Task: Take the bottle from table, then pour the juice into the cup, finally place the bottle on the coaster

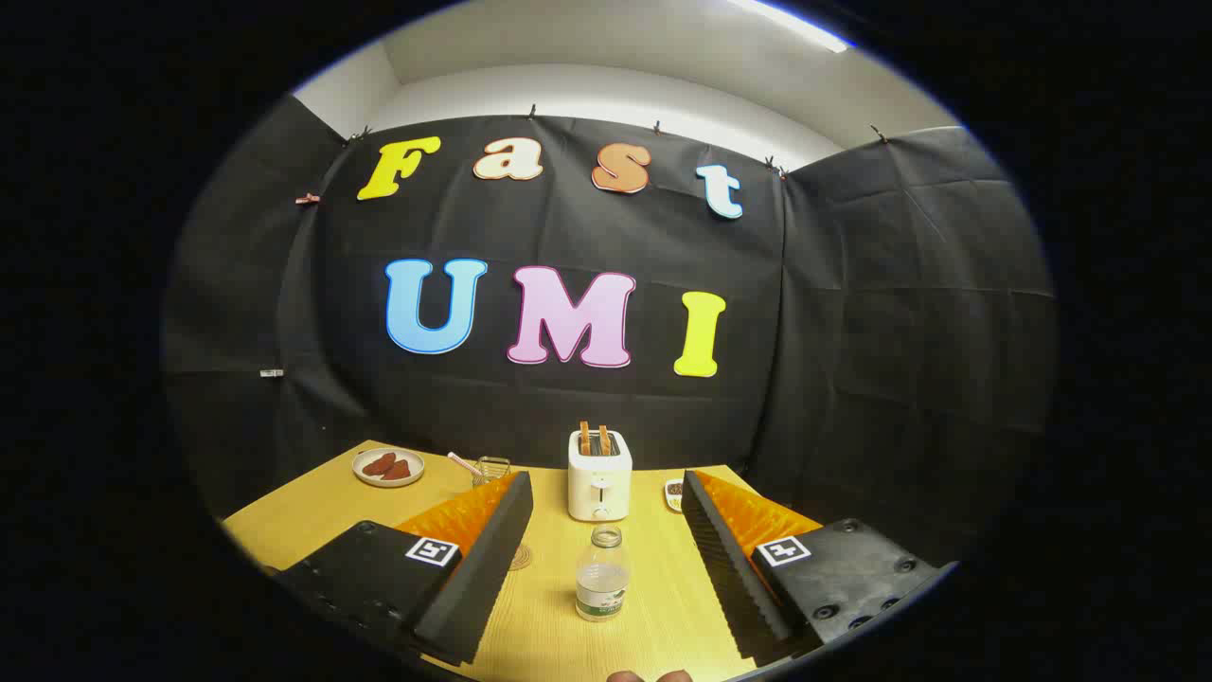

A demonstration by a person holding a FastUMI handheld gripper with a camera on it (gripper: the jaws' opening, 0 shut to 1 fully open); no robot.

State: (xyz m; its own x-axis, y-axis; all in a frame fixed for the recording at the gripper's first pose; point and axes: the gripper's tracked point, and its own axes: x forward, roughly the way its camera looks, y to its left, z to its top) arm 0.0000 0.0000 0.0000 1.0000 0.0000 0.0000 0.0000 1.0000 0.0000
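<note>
— Clear plastic, that bottle (601, 574); where is it standing?

— It is standing upright on the worktop (303, 516), between the fingers of the tool (606, 554), touching neither.

— Is the tool gripping anything?

— No, its fingers are spreading wide apart. A white toaster (599, 474) is sitting just beyond the bottle.

toaster (599, 478) close behind bottle (602, 574)

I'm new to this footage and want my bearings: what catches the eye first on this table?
A clear bottle stands upright between the open gripper's fingers, untouched. Right behind it sits a white toaster with two slices sticking up. Further back, beyond the left finger, are a plate of reddish-brown food and a glass cup.
</note>
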